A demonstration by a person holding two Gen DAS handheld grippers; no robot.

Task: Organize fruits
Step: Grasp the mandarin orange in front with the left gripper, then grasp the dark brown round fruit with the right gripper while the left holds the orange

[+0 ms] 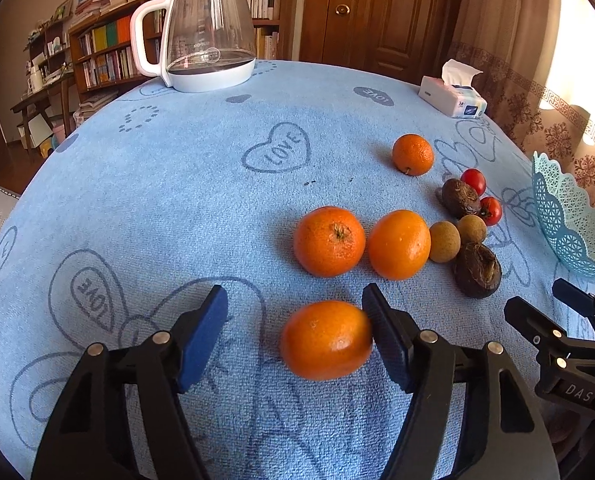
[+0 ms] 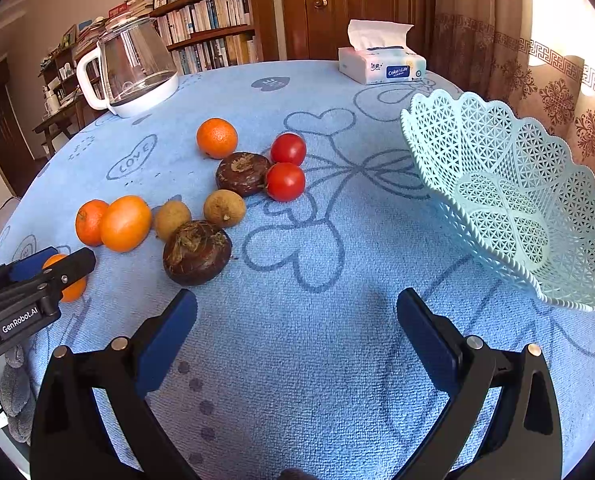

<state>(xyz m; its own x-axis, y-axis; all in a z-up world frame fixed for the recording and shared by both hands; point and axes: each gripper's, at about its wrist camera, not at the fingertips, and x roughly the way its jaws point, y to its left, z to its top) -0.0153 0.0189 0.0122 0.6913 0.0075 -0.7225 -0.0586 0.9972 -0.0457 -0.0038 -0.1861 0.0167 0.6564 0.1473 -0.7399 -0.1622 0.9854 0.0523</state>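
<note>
My left gripper (image 1: 295,316) is open around a small orange (image 1: 326,340) on the blue cloth; the orange touches the right pad and is apart from the left one. Beyond it lie two oranges (image 1: 329,241) (image 1: 399,244), two longans (image 1: 444,241), two brown water chestnuts (image 1: 477,269), two cherry tomatoes (image 1: 473,181) and a far orange (image 1: 412,154). My right gripper (image 2: 297,320) is open and empty over bare cloth. The light blue lattice basket (image 2: 513,196) stands to its right, tilted. The left gripper shows in the right wrist view (image 2: 53,266).
A glass kettle with a white handle (image 1: 205,32) stands at the table's far side, and a tissue pack (image 2: 381,64) at the far right. The round table (image 2: 297,380) is covered with a blue cloth. Bookshelves, a door and curtains are behind.
</note>
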